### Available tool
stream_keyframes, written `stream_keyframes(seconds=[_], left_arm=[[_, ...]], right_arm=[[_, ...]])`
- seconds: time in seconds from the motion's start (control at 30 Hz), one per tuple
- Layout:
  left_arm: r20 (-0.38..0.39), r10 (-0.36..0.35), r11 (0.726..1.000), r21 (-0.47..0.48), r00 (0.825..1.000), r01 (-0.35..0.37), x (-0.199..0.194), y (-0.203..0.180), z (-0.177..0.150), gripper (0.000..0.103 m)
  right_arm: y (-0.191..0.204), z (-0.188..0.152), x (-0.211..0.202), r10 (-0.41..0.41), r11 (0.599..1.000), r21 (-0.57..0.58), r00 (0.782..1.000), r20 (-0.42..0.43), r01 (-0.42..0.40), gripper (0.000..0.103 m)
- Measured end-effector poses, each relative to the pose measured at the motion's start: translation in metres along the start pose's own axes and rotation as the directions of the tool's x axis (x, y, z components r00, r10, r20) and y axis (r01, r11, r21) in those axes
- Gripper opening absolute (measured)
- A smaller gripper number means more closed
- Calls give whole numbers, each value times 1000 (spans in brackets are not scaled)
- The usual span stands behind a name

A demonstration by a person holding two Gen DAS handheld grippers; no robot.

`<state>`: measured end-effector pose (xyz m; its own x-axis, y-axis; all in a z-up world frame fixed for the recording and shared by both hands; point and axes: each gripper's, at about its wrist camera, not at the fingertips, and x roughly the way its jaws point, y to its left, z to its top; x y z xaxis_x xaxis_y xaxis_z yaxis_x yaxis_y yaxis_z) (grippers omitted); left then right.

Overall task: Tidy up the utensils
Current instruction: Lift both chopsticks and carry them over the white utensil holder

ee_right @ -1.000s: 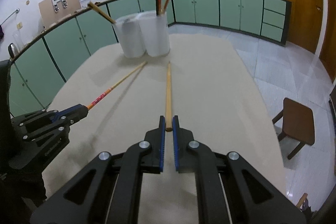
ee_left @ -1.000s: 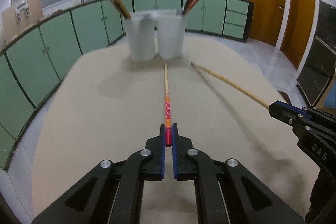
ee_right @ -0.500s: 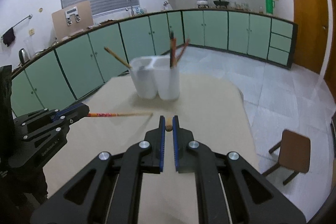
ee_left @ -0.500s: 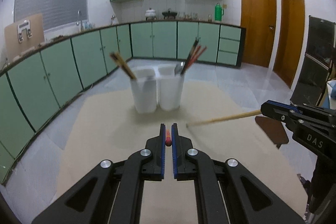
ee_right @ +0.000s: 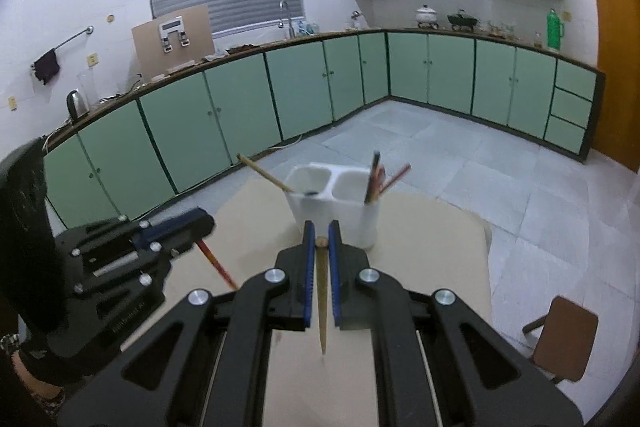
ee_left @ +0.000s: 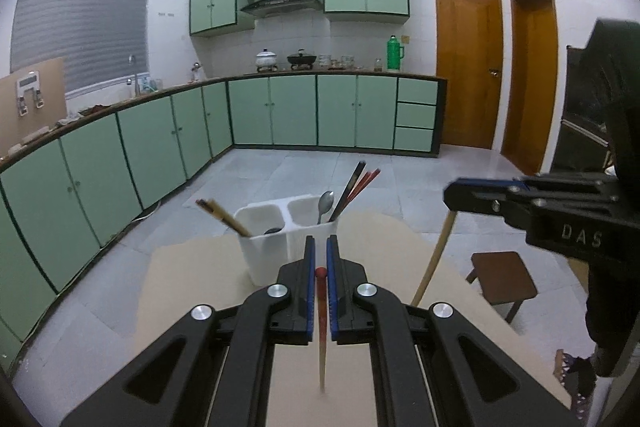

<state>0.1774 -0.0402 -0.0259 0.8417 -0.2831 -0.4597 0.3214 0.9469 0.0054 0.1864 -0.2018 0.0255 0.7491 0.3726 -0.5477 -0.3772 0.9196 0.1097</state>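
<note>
My left gripper (ee_left: 320, 243) is shut on the top end of a red-tipped chopstick (ee_left: 321, 327), which hangs down below the jaws above the beige table (ee_left: 192, 267). My right gripper (ee_right: 320, 227) is shut on the top of a plain wooden chopstick (ee_right: 322, 307), also hanging point down. Each gripper shows in the other's view: the right gripper (ee_left: 450, 195) with the wooden chopstick (ee_left: 434, 259), the left gripper (ee_right: 206, 223) with the red chopstick (ee_right: 216, 263). Ahead stands a white two-compartment holder (ee_left: 276, 251) (ee_right: 336, 215) with brown chopsticks (ee_left: 222, 217), a spoon (ee_left: 326, 203) and dark and red chopsticks (ee_left: 356, 187).
A brown stool (ee_left: 504, 277) (ee_right: 564, 339) stands on the tiled floor to the right of the table. Green cabinets (ee_left: 280, 111) line the far walls. The table's far edge runs just behind the holder.
Both grippers have risen from the table with their chopsticks. The sticks, which lay flat pointing at the holder, now hang down from the jaws. The holder sits lower in both views.
</note>
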Motion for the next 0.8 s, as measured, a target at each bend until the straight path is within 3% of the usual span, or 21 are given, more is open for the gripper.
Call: stream_keyframes(seconds=[0.4, 0.8], left_arm=[[87, -7, 1000, 0, 996, 7, -5, 12, 51, 5], [227, 35, 999, 2, 973, -37, -5, 35, 124, 5]], right_arm=[[0, 65, -18, 43, 999, -34, 996, 83, -40, 6], [-11, 129, -18, 33, 999, -45, 983, 178, -25, 6]])
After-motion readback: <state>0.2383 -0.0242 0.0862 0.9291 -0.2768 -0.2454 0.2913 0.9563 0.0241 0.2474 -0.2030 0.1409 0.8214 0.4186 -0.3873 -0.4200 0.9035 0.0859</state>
